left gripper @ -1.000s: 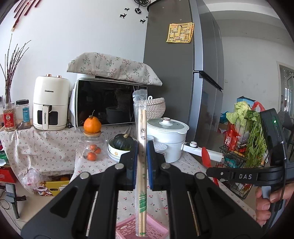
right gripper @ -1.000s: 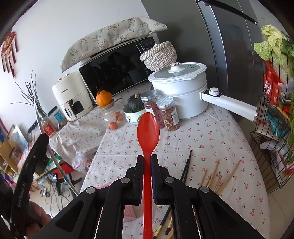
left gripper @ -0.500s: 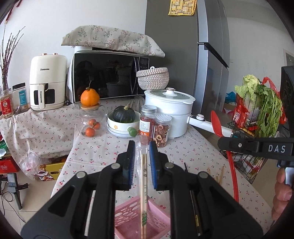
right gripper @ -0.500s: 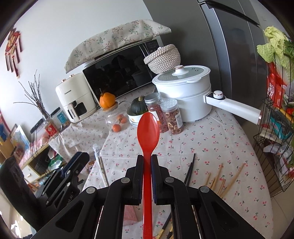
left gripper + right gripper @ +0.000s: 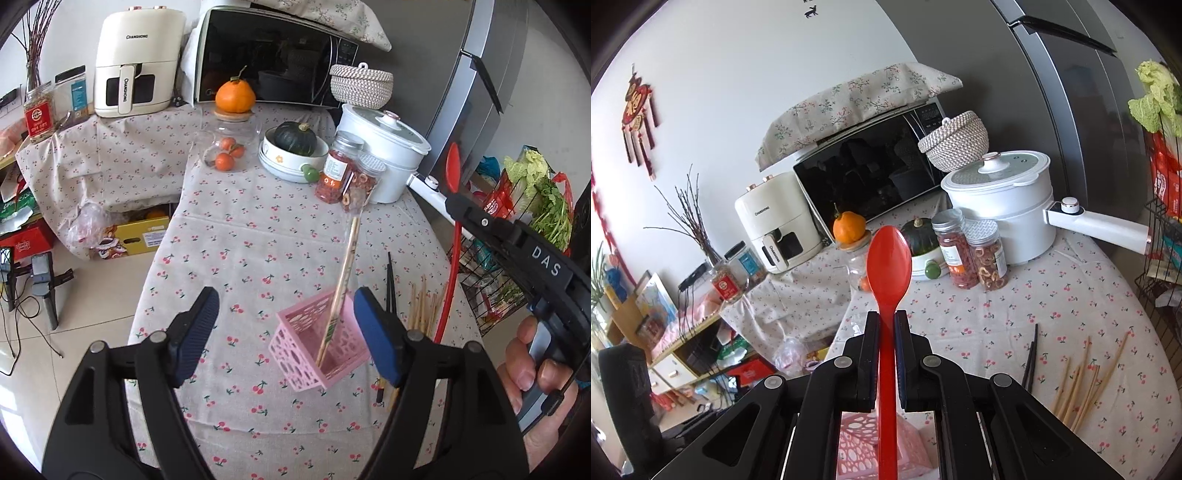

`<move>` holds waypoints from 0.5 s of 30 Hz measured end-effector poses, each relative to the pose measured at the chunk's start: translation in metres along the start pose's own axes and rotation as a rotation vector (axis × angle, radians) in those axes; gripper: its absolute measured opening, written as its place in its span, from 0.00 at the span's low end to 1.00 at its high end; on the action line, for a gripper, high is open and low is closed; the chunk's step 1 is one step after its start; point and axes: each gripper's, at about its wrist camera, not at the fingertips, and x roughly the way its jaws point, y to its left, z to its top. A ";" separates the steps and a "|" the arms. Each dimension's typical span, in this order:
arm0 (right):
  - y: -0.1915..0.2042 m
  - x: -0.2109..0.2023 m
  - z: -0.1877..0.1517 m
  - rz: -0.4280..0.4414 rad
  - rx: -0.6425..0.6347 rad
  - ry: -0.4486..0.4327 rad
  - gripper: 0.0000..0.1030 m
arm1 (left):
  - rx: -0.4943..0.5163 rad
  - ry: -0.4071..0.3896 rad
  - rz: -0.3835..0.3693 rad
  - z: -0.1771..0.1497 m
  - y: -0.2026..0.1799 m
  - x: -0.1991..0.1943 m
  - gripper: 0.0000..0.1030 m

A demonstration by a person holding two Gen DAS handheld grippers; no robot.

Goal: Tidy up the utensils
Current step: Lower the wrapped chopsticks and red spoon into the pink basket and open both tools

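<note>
One pink basket (image 5: 317, 350) sits between the spreading fingers of the left gripper (image 5: 284, 334), untouched; one wrapped chopstick pair (image 5: 341, 280) stands in it, released. Right view: one red spoon (image 5: 888, 273), clenched by the right gripper (image 5: 887, 325), points forward beyond its fingertips.

Right gripper (image 5: 886, 334): its jaws are clamping the handle of a red spoon (image 5: 888, 258), bowl pointing up and away.
Pink basket (image 5: 875, 446): sitting low under the jaws, only partly showing.
Table (image 5: 1015, 317): carrying loose wooden chopsticks (image 5: 1082, 380) at right, with what are probably black chopsticks (image 5: 1031, 356) lying just beside them.
Behind: two jars (image 5: 971, 254) are standing near a white pot (image 5: 1001, 206).
</note>
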 end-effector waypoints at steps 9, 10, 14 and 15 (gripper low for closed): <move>0.043 0.014 -0.014 -0.101 -0.070 -0.129 0.08 | 0.008 0.116 0.080 -0.009 0.037 0.003 0.80; 0.046 0.016 -0.016 -0.111 -0.071 -0.138 0.08 | 0.004 0.126 0.086 -0.009 0.040 0.003 0.80; 0.057 0.026 -0.025 -0.177 -0.093 -0.177 0.08 | -0.026 0.144 0.106 -0.008 0.052 0.004 0.81; 0.058 0.030 -0.027 -0.197 -0.095 -0.181 0.08 | -0.030 0.149 0.107 -0.009 0.055 0.003 0.81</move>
